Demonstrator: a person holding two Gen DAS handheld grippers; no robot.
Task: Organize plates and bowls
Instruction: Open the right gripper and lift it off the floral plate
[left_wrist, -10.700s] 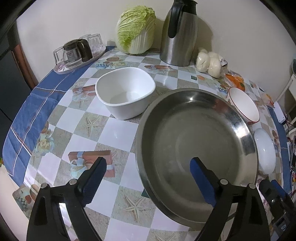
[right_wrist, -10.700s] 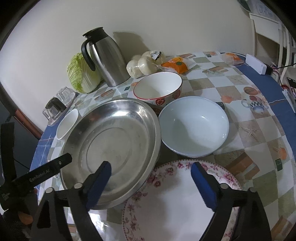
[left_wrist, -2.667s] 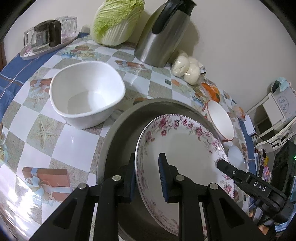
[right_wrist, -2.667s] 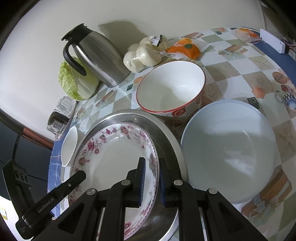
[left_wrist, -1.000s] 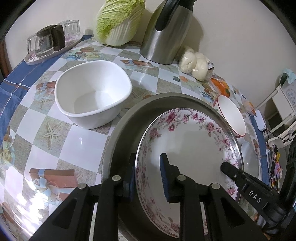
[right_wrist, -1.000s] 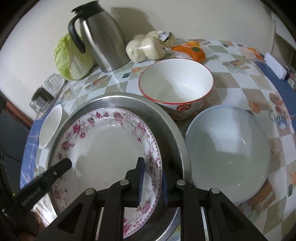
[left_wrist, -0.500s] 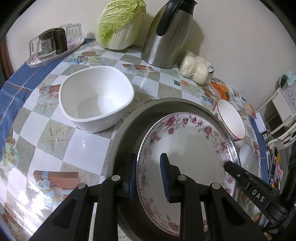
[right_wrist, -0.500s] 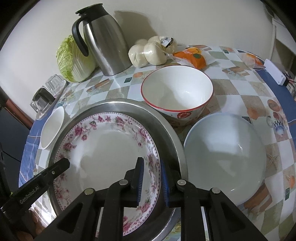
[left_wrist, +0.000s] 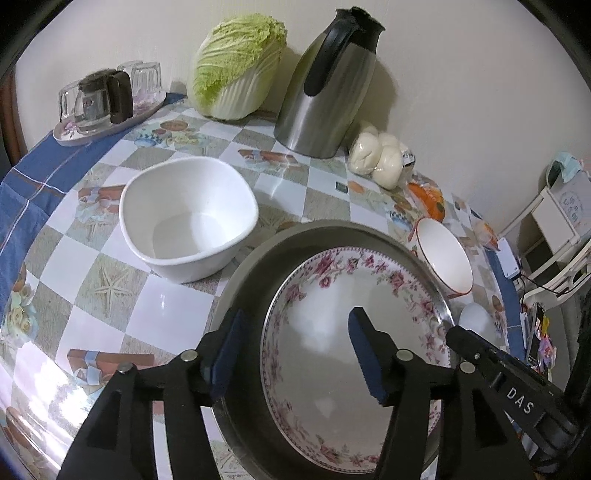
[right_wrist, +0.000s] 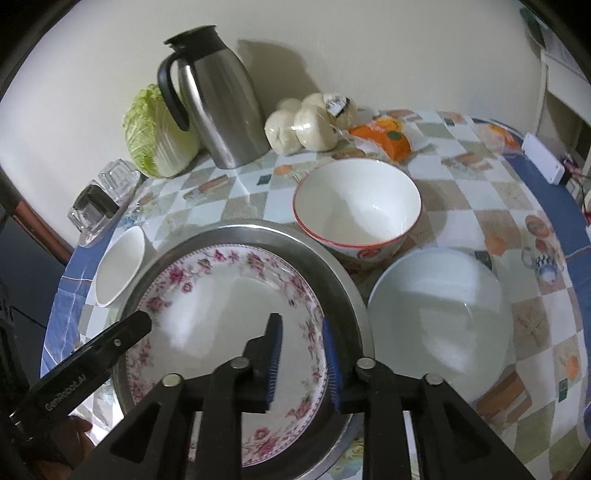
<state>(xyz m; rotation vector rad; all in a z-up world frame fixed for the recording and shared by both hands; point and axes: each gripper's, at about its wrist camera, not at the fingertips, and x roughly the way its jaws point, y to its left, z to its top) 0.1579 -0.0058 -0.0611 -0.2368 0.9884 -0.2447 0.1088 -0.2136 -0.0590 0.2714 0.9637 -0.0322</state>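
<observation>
A floral plate (left_wrist: 332, 332) lies inside a large steel pan (left_wrist: 251, 280); both also show in the right wrist view, plate (right_wrist: 221, 295), pan (right_wrist: 343, 291). My left gripper (left_wrist: 295, 350) is open, its jaws straddling the plate's left rim. My right gripper (right_wrist: 301, 354) stands slightly parted around the plate's right rim. A square white bowl (left_wrist: 188, 218) sits left of the pan. A red-rimmed bowl (right_wrist: 356, 206) and a pale blue bowl (right_wrist: 439, 314) sit to its right.
At the back stand a steel jug (left_wrist: 328, 85), a cabbage (left_wrist: 236, 62), bagged buns (left_wrist: 380, 158), an orange packet (right_wrist: 388, 138) and a tray of glasses (left_wrist: 107, 99). A white box (right_wrist: 543, 158) lies at the table's right edge.
My left gripper has opened wide and let go of the plate's left rim. My right gripper's jaws have parted a little on the right rim. The plate now lies in the pan.
</observation>
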